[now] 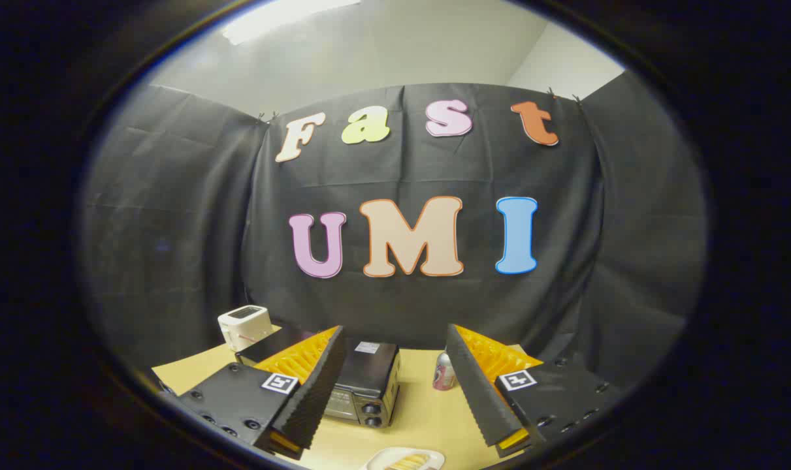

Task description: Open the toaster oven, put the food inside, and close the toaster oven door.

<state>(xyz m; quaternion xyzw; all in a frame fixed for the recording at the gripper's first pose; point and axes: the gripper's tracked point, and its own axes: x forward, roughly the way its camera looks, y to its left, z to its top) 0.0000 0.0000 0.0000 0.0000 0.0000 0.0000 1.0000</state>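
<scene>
A dark toaster oven (368, 384) with two knobs on its right side stands on the tan table (428, 418), just ahead of my fingers and partly behind the left one. Its door looks closed. A white plate (405, 459) with pale yellow food on it lies nearer, low between the fingers. My gripper (395, 385) hovers above the table, open, with nothing between its fingers.
A white pop-up toaster (243, 324) stands at the back left of the table. A pink drink can (443, 373) stands right of the toaster oven, close to my right finger. Black cloth walls close the booth behind and at both sides.
</scene>
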